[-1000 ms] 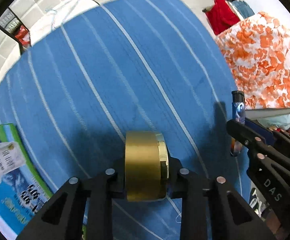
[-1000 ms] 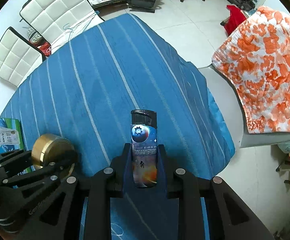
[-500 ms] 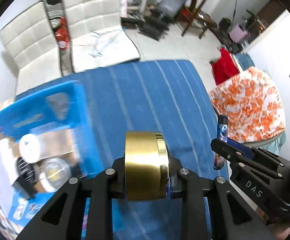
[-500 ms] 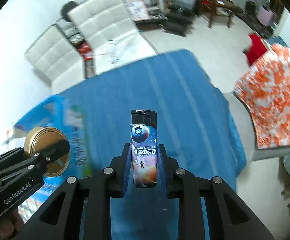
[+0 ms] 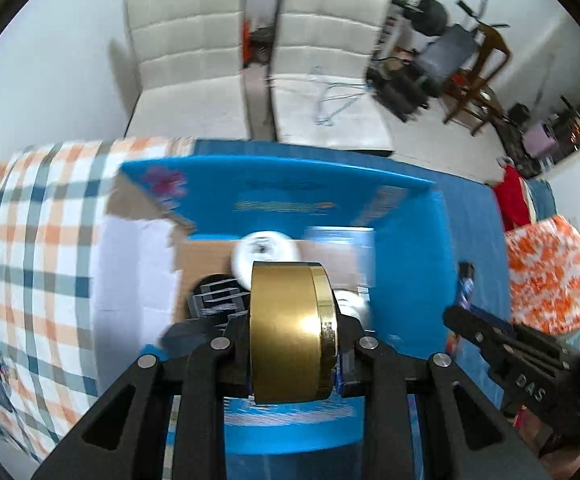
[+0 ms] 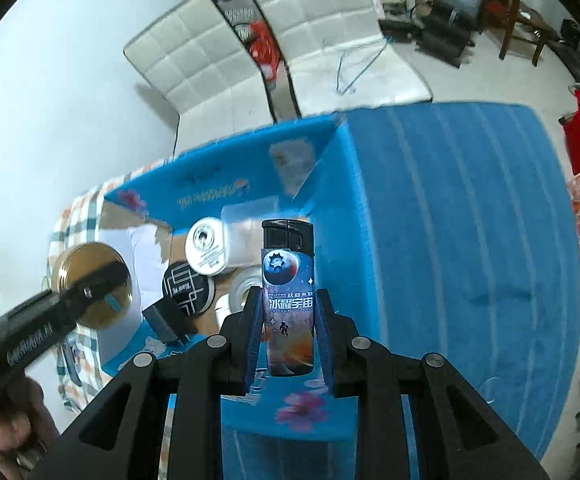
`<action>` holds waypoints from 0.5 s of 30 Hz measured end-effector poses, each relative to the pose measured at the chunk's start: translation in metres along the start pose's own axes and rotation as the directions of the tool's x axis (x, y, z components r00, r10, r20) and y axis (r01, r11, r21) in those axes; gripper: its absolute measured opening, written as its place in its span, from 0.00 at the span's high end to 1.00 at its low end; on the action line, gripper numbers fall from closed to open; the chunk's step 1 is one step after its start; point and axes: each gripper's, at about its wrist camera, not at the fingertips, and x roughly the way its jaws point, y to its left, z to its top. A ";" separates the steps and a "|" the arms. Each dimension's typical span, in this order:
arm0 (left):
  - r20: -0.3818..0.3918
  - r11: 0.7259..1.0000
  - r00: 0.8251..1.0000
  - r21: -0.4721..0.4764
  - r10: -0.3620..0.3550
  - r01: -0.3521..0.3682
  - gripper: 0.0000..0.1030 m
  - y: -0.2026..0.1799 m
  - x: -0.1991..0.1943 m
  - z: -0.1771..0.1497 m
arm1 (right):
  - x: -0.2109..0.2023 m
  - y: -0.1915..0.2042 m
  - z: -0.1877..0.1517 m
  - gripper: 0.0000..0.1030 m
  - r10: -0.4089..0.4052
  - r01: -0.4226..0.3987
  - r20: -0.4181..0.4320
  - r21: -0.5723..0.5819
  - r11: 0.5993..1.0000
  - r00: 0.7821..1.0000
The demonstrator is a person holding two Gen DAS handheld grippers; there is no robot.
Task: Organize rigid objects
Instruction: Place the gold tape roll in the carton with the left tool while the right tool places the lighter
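Our left gripper (image 5: 294,332) squeezes one gold tin (image 5: 290,332). Our right gripper (image 6: 287,324) squeezes one lighter (image 6: 287,296). At 12 o'clock sits one blue box (image 6: 225,184).

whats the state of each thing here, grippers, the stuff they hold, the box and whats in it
left gripper: shut on the gold tin
gold tin: held on edge, off the table
right gripper: shut on the lighter
lighter: upright, black cap up
blue box: open, flaps up
white round tin: in the box, lid on
black round tin: in the box, lid on
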 end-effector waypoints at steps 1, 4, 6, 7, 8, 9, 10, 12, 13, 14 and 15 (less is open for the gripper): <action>-0.012 1.000 1.000 -0.015 0.000 0.000 0.77 0.013 0.005 0.002 | 0.006 0.006 -0.001 0.74 0.007 -0.007 -0.017 -0.003 1.000 1.000; -0.038 0.999 0.999 -0.049 -0.012 0.010 0.77 0.043 0.020 0.005 | 0.024 0.022 -0.009 0.74 0.014 -0.016 -0.052 -0.025 1.000 0.999; -0.057 0.998 0.998 -0.067 -0.018 0.014 0.77 0.057 0.034 0.006 | 0.037 0.036 -0.016 0.74 0.021 -0.025 -0.078 -0.040 0.999 0.997; -0.068 0.997 0.998 -0.069 -0.020 0.015 0.77 0.062 0.039 0.006 | 0.043 0.041 -0.019 0.74 0.026 -0.030 -0.091 -0.041 0.999 0.995; -0.085 0.998 0.996 -0.065 -0.017 0.012 0.77 0.066 0.048 0.006 | 0.051 0.047 -0.023 0.74 0.036 -0.041 -0.110 -0.040 0.998 0.993; -0.096 0.998 0.995 -0.061 -0.012 0.007 0.77 0.068 0.053 0.006 | 0.062 0.054 -0.026 0.74 0.049 -0.054 -0.131 -0.036 0.998 0.990; -0.111 0.999 0.994 -0.051 -0.010 0.004 0.77 0.069 0.060 0.007 | 0.068 0.056 -0.027 0.74 0.054 -0.059 -0.139 -0.033 0.998 0.989; -0.130 0.999 0.992 -0.034 -0.003 -0.001 0.77 0.073 0.071 0.006 | 0.086 0.068 -0.030 0.74 0.068 -0.074 -0.165 -0.030 0.997 0.984; -0.139 1.000 0.990 -0.021 0.003 -0.006 0.77 0.072 0.075 0.006 | 0.093 0.072 -0.031 0.74 0.071 -0.077 -0.172 -0.028 0.997 0.983; -0.149 1.000 0.989 -0.009 0.009 -0.010 0.77 0.072 0.080 0.006 | 0.100 0.076 -0.032 0.74 0.071 -0.078 -0.179 -0.028 0.997 0.981; -0.158 1.000 0.987 0.000 0.012 -0.013 0.77 0.073 0.084 0.005 | 0.109 0.082 -0.032 0.74 0.067 -0.075 -0.190 -0.037 0.996 0.979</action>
